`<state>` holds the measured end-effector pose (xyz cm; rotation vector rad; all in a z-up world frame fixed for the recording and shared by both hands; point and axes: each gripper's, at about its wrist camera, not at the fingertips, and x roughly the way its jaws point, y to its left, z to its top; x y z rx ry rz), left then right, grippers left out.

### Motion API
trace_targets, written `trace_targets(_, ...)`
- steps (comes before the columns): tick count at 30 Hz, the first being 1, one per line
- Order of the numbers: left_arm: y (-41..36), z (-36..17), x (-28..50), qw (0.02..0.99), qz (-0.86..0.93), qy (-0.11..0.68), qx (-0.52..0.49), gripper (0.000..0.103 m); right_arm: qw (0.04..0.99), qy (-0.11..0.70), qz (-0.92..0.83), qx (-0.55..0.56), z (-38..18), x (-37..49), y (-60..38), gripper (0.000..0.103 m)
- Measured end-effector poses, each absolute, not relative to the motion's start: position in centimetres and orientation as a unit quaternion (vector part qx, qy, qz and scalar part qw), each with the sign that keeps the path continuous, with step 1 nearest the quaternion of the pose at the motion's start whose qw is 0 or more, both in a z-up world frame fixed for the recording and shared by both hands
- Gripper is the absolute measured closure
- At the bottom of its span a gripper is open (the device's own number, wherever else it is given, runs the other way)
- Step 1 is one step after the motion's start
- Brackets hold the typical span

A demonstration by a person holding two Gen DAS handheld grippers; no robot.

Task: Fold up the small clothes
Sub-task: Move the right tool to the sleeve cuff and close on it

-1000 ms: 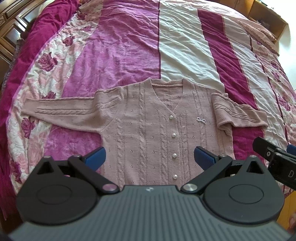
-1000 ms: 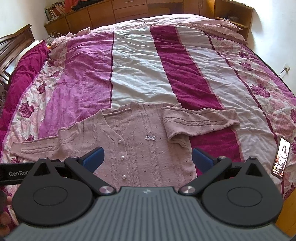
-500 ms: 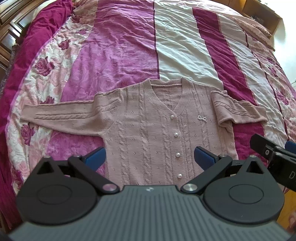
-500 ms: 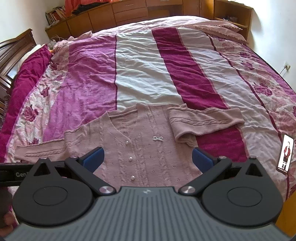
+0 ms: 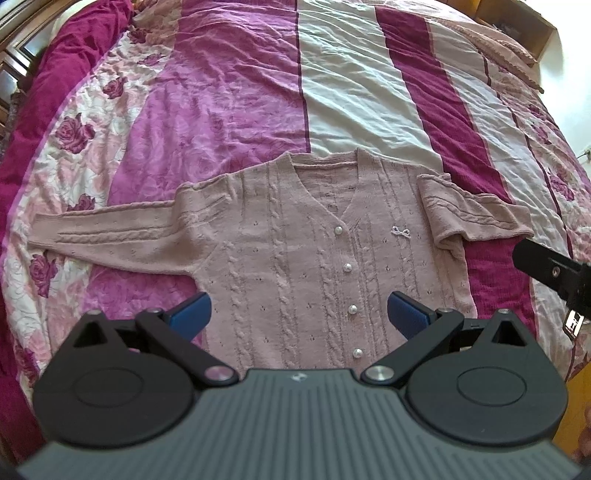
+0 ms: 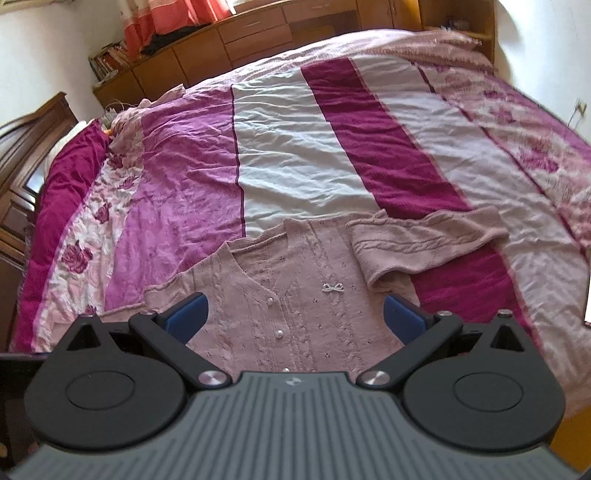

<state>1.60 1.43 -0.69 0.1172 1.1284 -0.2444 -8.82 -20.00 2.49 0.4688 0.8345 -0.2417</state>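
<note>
A small dusty-pink knit cardigan (image 5: 295, 251) with pearl buttons and a little bow lies face up on the bed. Its left sleeve (image 5: 107, 229) stretches out flat; its right sleeve (image 5: 476, 218) lies out to the right with a fold at the shoulder. The cardigan also shows in the right wrist view (image 6: 295, 295). My left gripper (image 5: 299, 310) is open and empty, held above the cardigan's lower front. My right gripper (image 6: 293, 314) is open and empty, above the cardigan's middle. Part of the right gripper's body (image 5: 550, 269) shows at the right edge of the left wrist view.
The bed is covered by a striped quilt (image 5: 351, 92) of pink, white and maroon with rose borders. A dark wooden headboard (image 6: 22, 155) stands at left. Wooden drawers and shelves (image 6: 258, 33) run along the far wall. A phone (image 6: 587, 306) lies at the right edge.
Both grippers have moved forward and tilted up slightly, so the cardigan sits lower and closer in both views. Both stay open. The cardigan has not moved.
</note>
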Motion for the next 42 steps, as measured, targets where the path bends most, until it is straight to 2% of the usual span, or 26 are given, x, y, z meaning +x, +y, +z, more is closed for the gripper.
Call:
trace_targets(12, -2.4, -3.6, 2.3, 0.834, -0.071, 0.546, 0.027, 0.0, 0.887, 0.386, -0.117, 0.225, -3.4, -6.9, -29.3, 0.0)
trace_targets(30, -12.4, -9.7, 3.3, 0.83, -0.008, 0.558, -0.002, 0.0, 0.854, 0.447, -0.144, 0.226, -16.7, -1.3, -50.3, 0.0)
trace_targets(42, -16.2, -12.7, 3.1, 0.823, 0.029, 0.568, -0.015, 0.0, 0.844, 0.475, -0.164, 0.189, -25.0, 2.6, -56.8, 0.0)
